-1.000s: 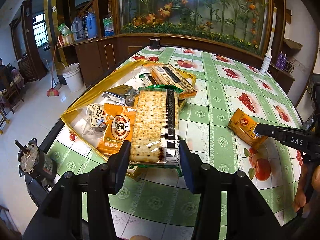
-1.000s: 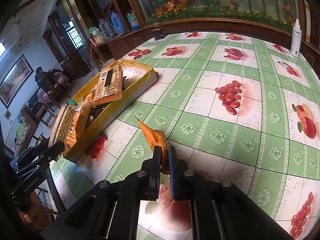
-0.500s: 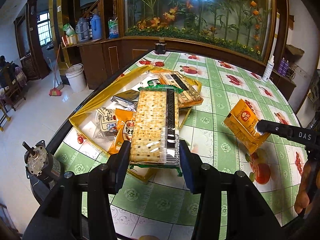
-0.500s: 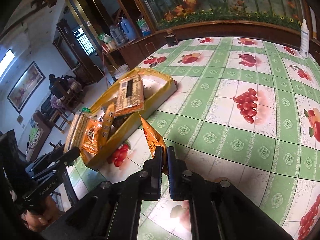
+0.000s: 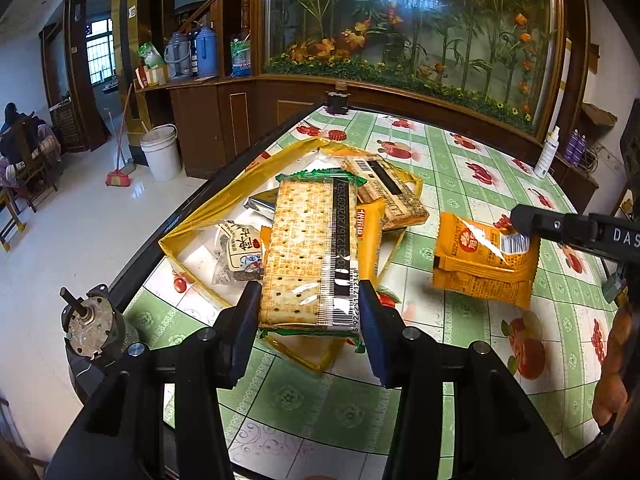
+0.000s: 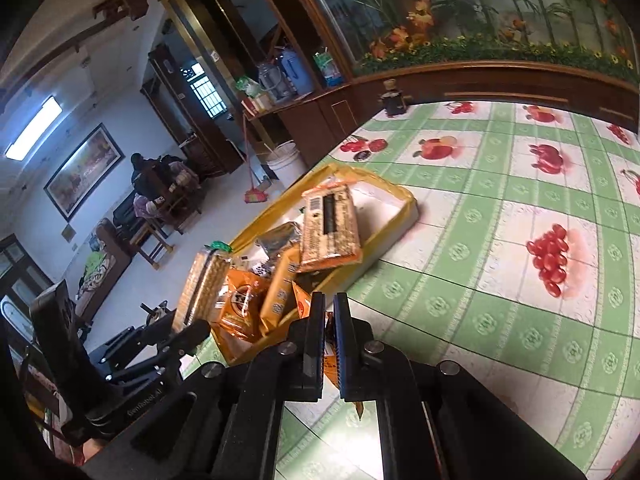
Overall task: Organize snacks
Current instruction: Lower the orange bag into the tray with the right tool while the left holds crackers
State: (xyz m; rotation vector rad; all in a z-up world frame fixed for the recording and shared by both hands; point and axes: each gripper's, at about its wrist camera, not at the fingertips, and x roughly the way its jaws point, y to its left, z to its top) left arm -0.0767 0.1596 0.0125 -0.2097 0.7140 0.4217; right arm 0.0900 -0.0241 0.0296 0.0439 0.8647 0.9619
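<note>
My left gripper (image 5: 308,304) is shut on a long cracker pack (image 5: 310,252) with a green wrapper edge and holds it above the near end of the yellow tray (image 5: 188,240). My right gripper (image 6: 329,308) is shut on an orange snack packet (image 5: 484,260), held in the air just right of the tray. In the right wrist view only a thin edge of the packet (image 6: 302,304) shows between the fingers. The tray (image 6: 404,200) holds several snack packs, among them a brown biscuit pack (image 6: 330,228).
The table has a green checked cloth with fruit prints (image 6: 520,280). A small motor (image 5: 86,324) sits at the table's left edge. A dark jar (image 5: 338,102) stands at the far end and a white spray bottle (image 5: 548,152) at the far right. The floor drops off left of the tray.
My right gripper has lifted the orange packet off the cloth and carried it left toward the tray. My left gripper still holds the cracker pack, drawn back a little from the tray.
</note>
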